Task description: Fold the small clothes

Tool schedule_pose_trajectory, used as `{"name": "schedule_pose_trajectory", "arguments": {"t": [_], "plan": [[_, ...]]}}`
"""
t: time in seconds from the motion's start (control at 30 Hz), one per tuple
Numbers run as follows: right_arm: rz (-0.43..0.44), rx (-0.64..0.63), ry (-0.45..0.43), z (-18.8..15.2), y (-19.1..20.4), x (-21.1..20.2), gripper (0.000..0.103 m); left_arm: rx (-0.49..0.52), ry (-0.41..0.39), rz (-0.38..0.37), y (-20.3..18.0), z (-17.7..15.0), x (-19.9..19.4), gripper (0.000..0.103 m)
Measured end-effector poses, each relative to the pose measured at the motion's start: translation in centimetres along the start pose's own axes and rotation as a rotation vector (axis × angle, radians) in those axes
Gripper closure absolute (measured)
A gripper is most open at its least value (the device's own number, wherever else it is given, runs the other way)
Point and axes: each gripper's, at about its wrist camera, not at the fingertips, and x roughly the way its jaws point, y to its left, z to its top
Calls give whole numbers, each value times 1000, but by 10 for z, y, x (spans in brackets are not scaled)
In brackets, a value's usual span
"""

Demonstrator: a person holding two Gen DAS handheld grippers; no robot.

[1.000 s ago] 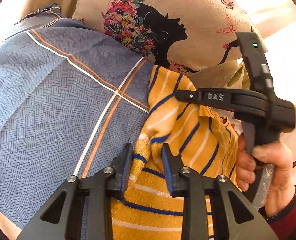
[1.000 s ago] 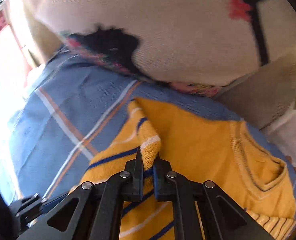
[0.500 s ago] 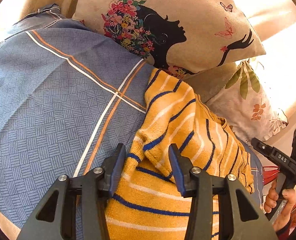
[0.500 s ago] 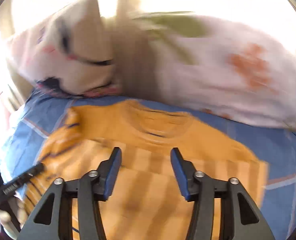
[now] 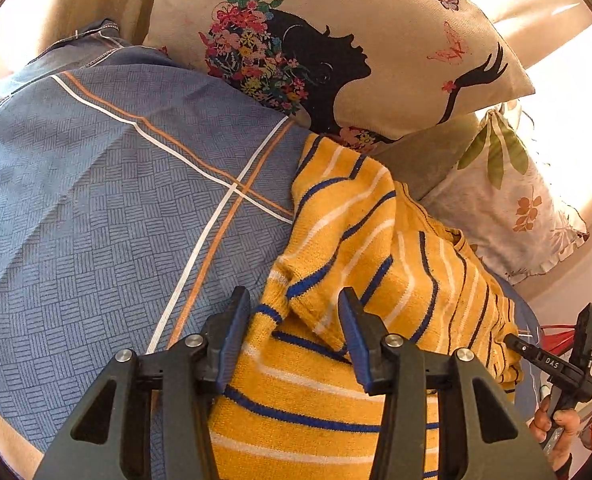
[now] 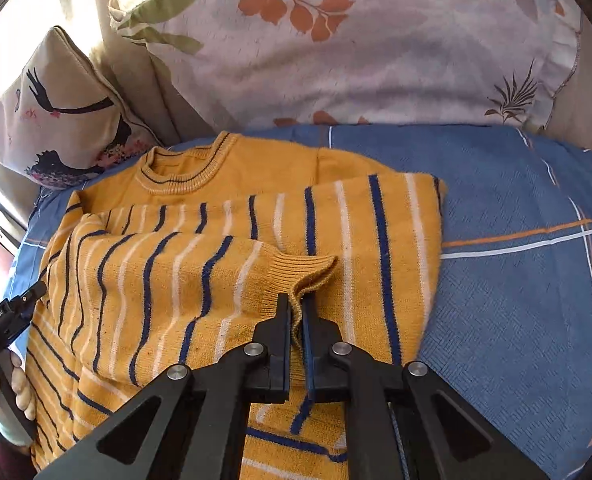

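Right wrist view — blue checked bedsheet (image 6: 515, 280), pillows (image 6: 375, 52) behind; right hand-held gripper (image 6: 296, 312) pinches sweater cuff (image 6: 307, 276), left hand-held gripper (image 5: 294, 320) gapes.

Yellow knitted sweater with blue and white stripes (image 6: 224, 280): matt, coarse knit; ribbed cuff (image 6: 307, 276) and collar.
Blue woven bedsheet with white and orange lines (image 5: 96, 208): matt cloth under the sweater, fine basket-weave texture seen.
Beige cushion printed with a black silhouette (image 5: 355, 52): canvas-like cloth beyond the sweater, matt.
White leaf-print pillow (image 6: 355, 52): thin, smooth cloth.
Left gripper (image 5: 294, 330): matt black plastic, blue pads, shiny metal screws.
Right gripper (image 6: 296, 336): same finish.
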Motion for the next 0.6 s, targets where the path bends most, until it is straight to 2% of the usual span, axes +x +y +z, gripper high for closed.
{"name": "schedule_pose_trajectory", "arguments": {"t": [0.07, 0.13, 0.2, 0.27, 0.37, 0.4, 0.43, 0.5, 0.57, 0.6], "plan": [[-26, 25, -44, -1, -6, -10, 98, -11, 0, -9, 3, 0, 0, 58], [-118, 48, -85, 0, -17, -20, 98, -33, 1, -33, 7, 1, -1, 57], [-201, 60, -91, 0, -26, -21, 98, -57, 2, -55, 11, 2, -1, 57], [-211, 71, -63, -5, -32, -17, 96, -66, 2, -61, 12, 2, -1, 57], [-174, 89, -74, -14, -39, -23, 77, -33, 40, -12, 3, 4, -3, 57], [-164, 99, -84, -17, -42, -29, 60, -15, 54, -2, -2, 4, -7, 57], [-155, 110, -100, -21, -45, -37, 49, 0, 45, -10, -8, 6, -15, 57], [-162, 124, -142, -27, -50, -52, 46, 42, 6, -4, -21, 11, -30, 57], [-178, 131, -167, -34, -54, -65, 45, 101, -18, 16, -39, 21, -33, 47], [-173, 139, -173, -36, -55, -68, 45, 137, -25, 39, -49, 26, -30, 45]]}}
